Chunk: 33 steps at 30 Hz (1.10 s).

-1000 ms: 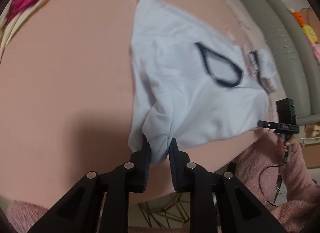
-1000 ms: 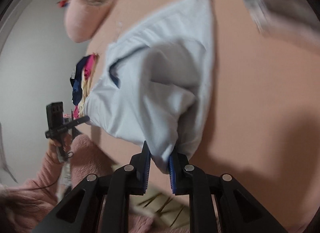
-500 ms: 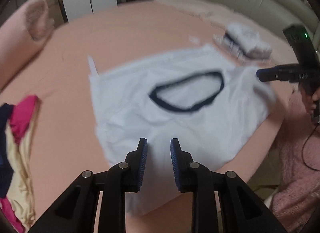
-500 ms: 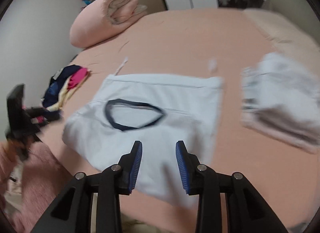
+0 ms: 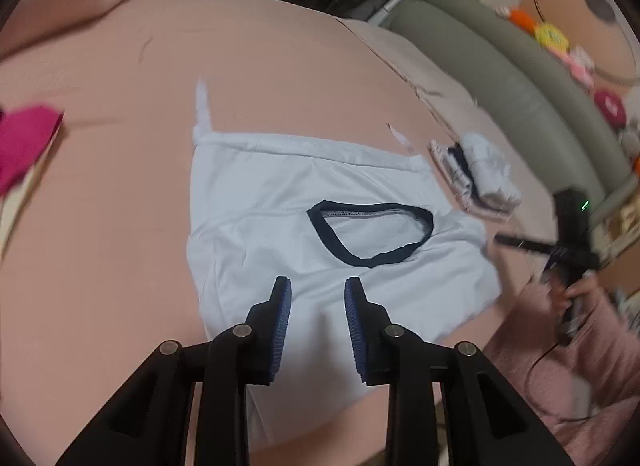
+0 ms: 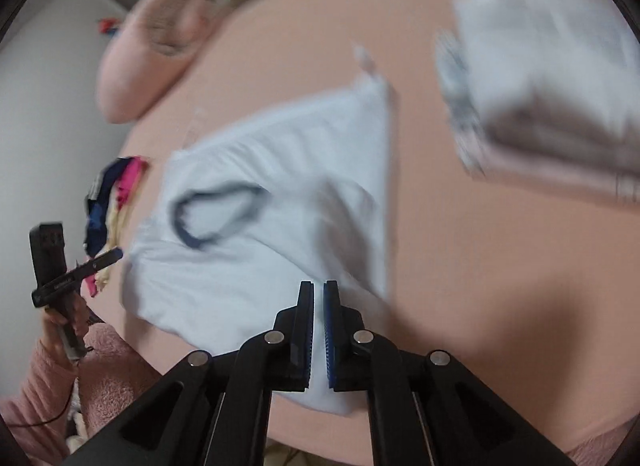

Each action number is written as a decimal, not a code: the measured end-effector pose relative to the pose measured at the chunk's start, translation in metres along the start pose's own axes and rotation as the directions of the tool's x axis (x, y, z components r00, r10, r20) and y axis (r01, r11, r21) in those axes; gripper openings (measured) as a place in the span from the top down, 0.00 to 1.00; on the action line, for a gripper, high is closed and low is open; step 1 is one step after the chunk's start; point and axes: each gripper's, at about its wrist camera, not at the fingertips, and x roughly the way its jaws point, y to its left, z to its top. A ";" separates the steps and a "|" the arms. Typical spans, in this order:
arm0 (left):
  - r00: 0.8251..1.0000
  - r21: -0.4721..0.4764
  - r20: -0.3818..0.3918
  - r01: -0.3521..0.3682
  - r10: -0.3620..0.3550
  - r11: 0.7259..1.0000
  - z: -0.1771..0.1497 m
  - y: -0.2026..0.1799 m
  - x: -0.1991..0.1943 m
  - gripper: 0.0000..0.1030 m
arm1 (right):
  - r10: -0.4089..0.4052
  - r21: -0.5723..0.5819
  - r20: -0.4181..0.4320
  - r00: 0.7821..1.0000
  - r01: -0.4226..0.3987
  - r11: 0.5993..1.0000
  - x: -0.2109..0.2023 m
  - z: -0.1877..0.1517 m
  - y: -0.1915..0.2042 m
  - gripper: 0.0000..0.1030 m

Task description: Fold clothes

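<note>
A bed point(image 5: 300, 65) with a peach-pink sheet fills both views, with a grey-green padded headboard point(image 5: 520, 77) along its far right side and a rolled pink duvet point(image 6: 156, 45) at its far left corner. A white shirt point(image 5: 280, 201) with a dark navy collar point(image 5: 372, 231) lies spread flat on the sheet near the front edge, collar side toward the person. Its nearest part hangs slightly over the edge.

The left gripper point(image 5: 316, 294) hovers over the near part of the shirt with its blue-padded fingers spread apart and nothing between them. The right gripper point(image 6: 319, 294) sits at the shirt's near right corner with its fingers drawn almost together. White cloth shows in the narrow slit between the pads, but the blur makes it impossible to tell whether they pinch it or just hang above it.

To the right of the shirt, apart from it, sits a stack of folded clothes point(image 5: 476, 177) in white and grey. At the left edge of the bed lies a loose pile point(image 6: 112, 201) of magenta, navy and cream garments. Each hand appears in the other view, in a fuzzy pink sleeve point(image 5: 568, 346).
</note>
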 end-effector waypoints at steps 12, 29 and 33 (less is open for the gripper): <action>0.993 0.096 -0.049 -0.099 0.104 0.990 0.007 0.017 0.020 0.76 | -0.072 0.046 -0.091 0.993 0.077 0.996 0.037 0.007 -0.019 0.74; 0.978 0.106 -0.043 -0.200 0.205 0.974 0.061 0.003 0.098 0.76 | -0.194 -0.101 -0.039 0.980 0.189 0.977 0.119 0.078 0.036 0.68; 0.991 0.164 -0.072 -0.103 0.116 0.981 0.047 -0.006 0.074 0.75 | -0.083 0.013 0.049 0.995 0.082 0.997 0.080 0.074 0.020 0.68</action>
